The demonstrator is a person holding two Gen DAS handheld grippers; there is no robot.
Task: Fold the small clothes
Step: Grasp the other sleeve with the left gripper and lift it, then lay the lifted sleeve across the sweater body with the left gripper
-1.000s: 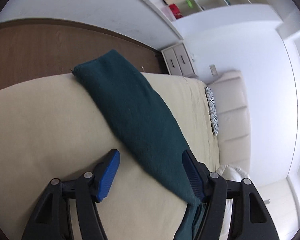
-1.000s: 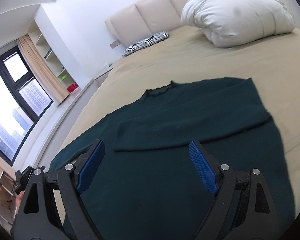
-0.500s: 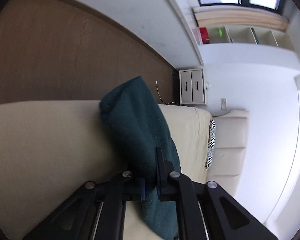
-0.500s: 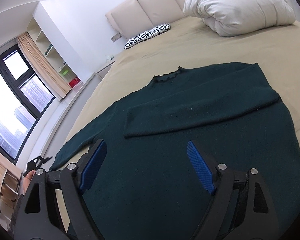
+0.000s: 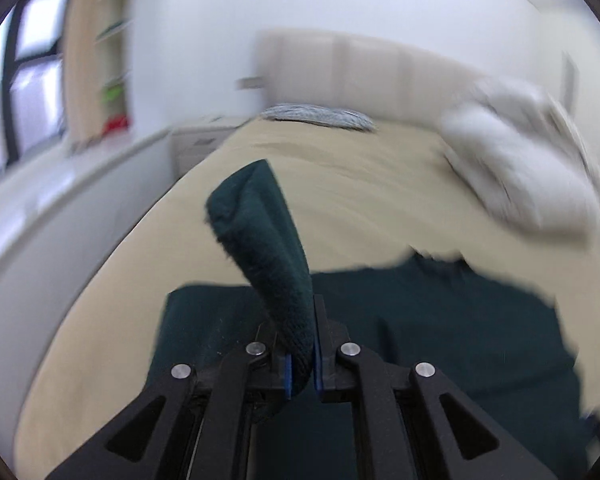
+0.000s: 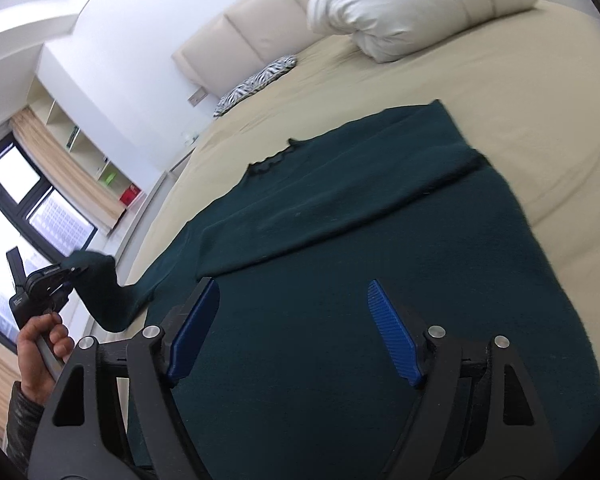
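Observation:
A dark green sweater [image 6: 360, 248] lies flat on the beige bed [image 6: 540, 92], one sleeve folded across its chest [image 6: 340, 208]. My left gripper [image 5: 302, 364] is shut on the other sleeve [image 5: 268, 240], whose cuff end sticks up in front of the camera. In the right wrist view the left gripper [image 6: 66, 276] holds that sleeve [image 6: 104, 296] lifted off the bed's left edge. My right gripper [image 6: 292, 332] is open and empty, hovering over the sweater's lower body. The sweater body also shows in the left wrist view [image 5: 440, 320].
A white duvet pile [image 6: 412, 0] and a zebra pillow [image 6: 256, 80] lie near the padded headboard [image 6: 236, 36]. A nightstand [image 5: 196, 144], shelves [image 6: 80, 136] and a window [image 6: 28, 200] stand left of the bed.
My left gripper closed on the sleeve, lifted it off the bed and swung it round toward the sweater body. The right gripper stayed open above the sweater, tilting somewhat.

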